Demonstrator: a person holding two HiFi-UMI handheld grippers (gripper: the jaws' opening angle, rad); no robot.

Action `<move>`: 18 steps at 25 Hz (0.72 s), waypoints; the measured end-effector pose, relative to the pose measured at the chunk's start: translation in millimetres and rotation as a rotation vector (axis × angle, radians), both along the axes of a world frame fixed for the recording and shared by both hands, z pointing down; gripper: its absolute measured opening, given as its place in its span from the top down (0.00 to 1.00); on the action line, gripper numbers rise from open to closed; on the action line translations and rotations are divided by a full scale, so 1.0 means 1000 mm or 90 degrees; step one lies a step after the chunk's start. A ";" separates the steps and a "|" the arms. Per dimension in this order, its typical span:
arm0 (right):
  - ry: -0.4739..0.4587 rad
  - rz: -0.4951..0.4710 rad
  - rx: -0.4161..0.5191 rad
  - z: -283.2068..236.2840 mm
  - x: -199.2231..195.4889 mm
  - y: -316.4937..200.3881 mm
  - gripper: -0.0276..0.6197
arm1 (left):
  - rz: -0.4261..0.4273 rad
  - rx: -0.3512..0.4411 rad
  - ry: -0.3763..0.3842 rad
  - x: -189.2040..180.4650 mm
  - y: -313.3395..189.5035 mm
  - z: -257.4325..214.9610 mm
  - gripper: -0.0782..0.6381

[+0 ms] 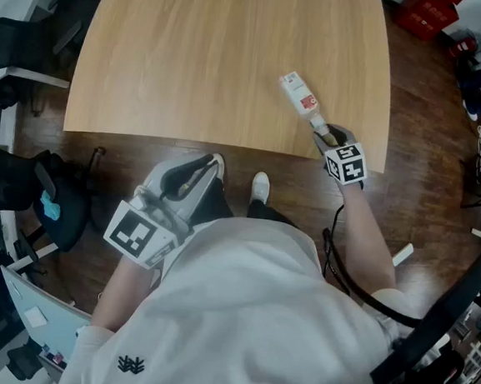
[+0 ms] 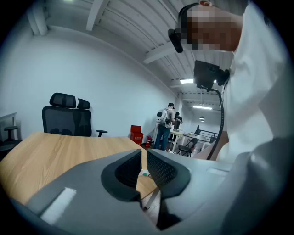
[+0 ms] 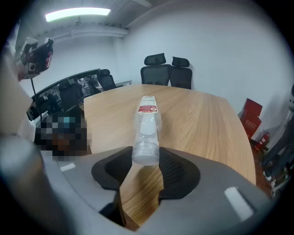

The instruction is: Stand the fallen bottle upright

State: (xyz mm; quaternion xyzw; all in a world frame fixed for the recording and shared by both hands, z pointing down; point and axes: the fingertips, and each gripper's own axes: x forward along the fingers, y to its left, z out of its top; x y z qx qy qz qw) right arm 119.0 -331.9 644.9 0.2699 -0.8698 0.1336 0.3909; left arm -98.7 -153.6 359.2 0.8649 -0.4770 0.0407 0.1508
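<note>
Bottle (image 1: 300, 95) lay flat on tabletop (image 1: 194, 57), long axis pointing away from right gripper (image 1: 327, 137) | jaws clamped on cap end | left gripper (image 1: 196, 173) closed, empty

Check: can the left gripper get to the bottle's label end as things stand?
Probably yes. The left gripper hangs off the near edge of the table; only bare wood lies between it and the bottle. The right gripper grips just the cap end, so the label end is free.
</note>
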 end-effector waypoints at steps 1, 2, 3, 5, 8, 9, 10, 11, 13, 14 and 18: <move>-0.001 -0.001 0.002 -0.010 0.000 0.002 0.67 | 0.005 0.005 0.003 -0.004 -0.005 0.000 0.84; -0.002 -0.003 0.005 -0.021 0.000 0.004 0.67 | 0.010 0.010 0.005 -0.008 -0.010 0.000 0.84; 0.000 -0.009 0.010 -0.035 -0.001 0.006 0.67 | 0.015 0.015 0.008 -0.012 -0.015 0.000 0.84; 0.012 -0.026 0.023 -0.066 -0.004 0.005 0.67 | 0.025 0.024 0.015 -0.020 -0.025 -0.001 0.84; 0.053 -0.048 0.034 -0.108 -0.008 -0.012 0.68 | 0.040 0.036 0.025 -0.029 -0.041 -0.003 0.84; 0.069 -0.056 0.034 -0.120 -0.009 -0.020 0.68 | 0.045 0.043 0.029 -0.031 -0.046 -0.005 0.84; 0.086 -0.066 0.034 -0.131 -0.012 -0.030 0.68 | 0.050 0.050 0.033 -0.034 -0.051 -0.006 0.84; 0.105 -0.079 0.034 -0.141 -0.015 -0.038 0.68 | 0.053 0.057 0.038 -0.036 -0.055 -0.008 0.84; 0.150 -0.114 0.031 -0.155 -0.025 -0.052 0.68 | 0.058 0.064 0.044 -0.043 -0.059 -0.009 0.84; 0.174 -0.134 0.028 -0.159 -0.031 -0.058 0.68 | 0.060 0.065 0.045 -0.047 -0.061 -0.009 0.84; 0.249 -0.199 -0.003 -0.158 -0.049 -0.079 0.68 | 0.061 0.070 0.050 -0.061 -0.064 -0.008 0.84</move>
